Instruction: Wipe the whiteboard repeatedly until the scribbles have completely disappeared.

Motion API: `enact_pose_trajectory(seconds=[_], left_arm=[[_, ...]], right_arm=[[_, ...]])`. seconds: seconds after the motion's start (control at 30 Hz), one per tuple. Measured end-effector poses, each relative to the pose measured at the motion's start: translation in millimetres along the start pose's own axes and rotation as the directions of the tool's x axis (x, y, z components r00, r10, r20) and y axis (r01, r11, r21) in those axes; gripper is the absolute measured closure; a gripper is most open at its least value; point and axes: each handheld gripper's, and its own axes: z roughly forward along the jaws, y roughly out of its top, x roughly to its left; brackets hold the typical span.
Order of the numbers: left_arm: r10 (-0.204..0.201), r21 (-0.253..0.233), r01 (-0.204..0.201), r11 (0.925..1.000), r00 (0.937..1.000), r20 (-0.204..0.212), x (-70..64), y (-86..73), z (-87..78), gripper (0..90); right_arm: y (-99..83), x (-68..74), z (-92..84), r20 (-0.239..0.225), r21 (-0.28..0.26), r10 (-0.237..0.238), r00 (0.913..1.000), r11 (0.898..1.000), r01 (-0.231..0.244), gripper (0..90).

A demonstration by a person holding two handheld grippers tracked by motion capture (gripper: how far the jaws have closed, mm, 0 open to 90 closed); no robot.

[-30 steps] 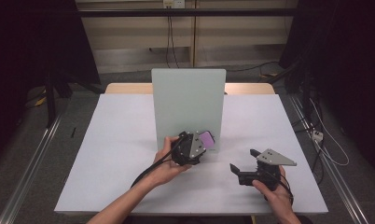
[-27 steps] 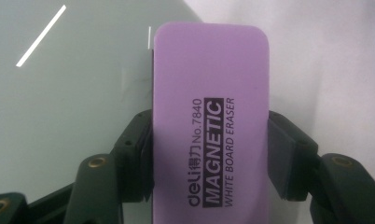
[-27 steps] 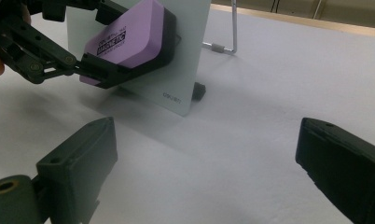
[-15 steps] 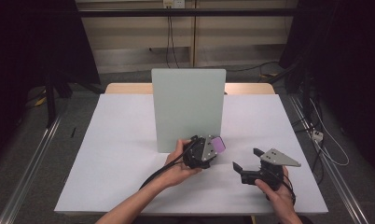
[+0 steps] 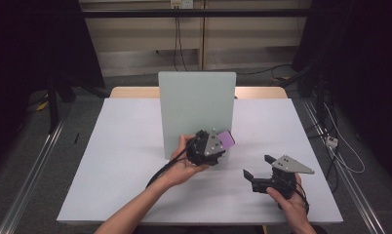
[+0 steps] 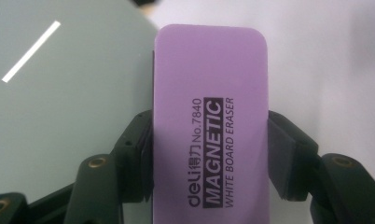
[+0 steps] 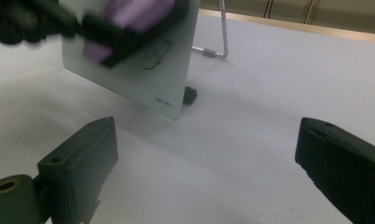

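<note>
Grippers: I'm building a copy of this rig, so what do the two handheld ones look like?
Both are black. The left claw and right claw each carry a grey three-cornered plate on top. The jaws are blocky, with brass-ringed screw holes near their bases. A black cable trails from the left one. The forearms are bare, no sleeves.

Counted: 1 purple magnetic whiteboard eraser (image 6: 209, 126); 1 upright whiteboard (image 5: 196, 109) on wire stand; 2 handheld grippers, left (image 5: 214, 145) and right (image 5: 258, 165); 1 white tabletop (image 5: 121, 146); 2 hands.

Dim room; grey floor (image 5: 33, 161); wooden wall (image 5: 145, 44)
</note>
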Motion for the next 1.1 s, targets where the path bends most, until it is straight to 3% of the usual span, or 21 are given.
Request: enact_pose_trajectory(seconds=[0.07,0.13,0.47,0.7,0.8,0.83,0.93,1.03,1.1], left_arm=[[-0.034,-0.032,0.034,0.9989,0.9993,-0.018,8.9,4.9,-5.1,41.1],[-0.016,-0.034,0.015,0.9993,0.9997,-0.021,8.5,5.9,-3.8,41.1],[0.046,0.008,-0.047,0.9989,0.9964,0.071,-29.5,-5.2,27.0,41.0],[0.062,0.022,-0.065,0.9976,0.9903,0.125,-47.6,-9.9,43.1,41.1],[0.077,0.030,-0.083,0.9961,0.9849,0.155,-52.9,-14.2,47.8,41.0],[0.086,0.031,-0.091,0.9954,0.9845,0.153,-52.8,-14.2,47.5,41.0],[0.049,0.011,-0.051,0.9986,0.9888,0.141,-41.9,-11.6,40.3,41.1],[0.022,-0.012,-0.021,0.9997,0.9945,0.102,-20.4,-5.3,23.4,41.1],[-0.019,-0.044,0.022,0.9988,0.9970,0.075,-2.4,0.7,11.1,41.1]], right_arm=[[0.0,-0.4,0.2,0.000,0.001,-0.003,1.0000,1.000,0.003,5.9],[0.1,-0.6,0.7,0.001,0.002,0.000,1.0000,1.000,0.000,5.8],[0.6,-1.7,-3.6,0.012,-0.015,0.005,0.9999,1.000,-0.004,6.4],[0.4,-6.0,-8.1,0.024,-0.033,0.023,0.9994,0.999,-0.023,6.4],[0.5,-5.0,-8.0,0.018,-0.030,0.021,0.9996,0.999,-0.021,6.4],[0.4,-4.9,-7.9,0.017,-0.029,0.021,0.9996,0.999,-0.020,6.4],[0.4,-5.8,-7.7,0.017,-0.033,0.021,0.9996,0.999,-0.020,6.4],[0.3,-5.9,-7.7,0.017,-0.032,0.021,0.9996,0.999,-0.020,6.4],[0.4,-5.7,-7.1,0.017,-0.032,0.023,0.9996,0.999,-0.022,6.3]])
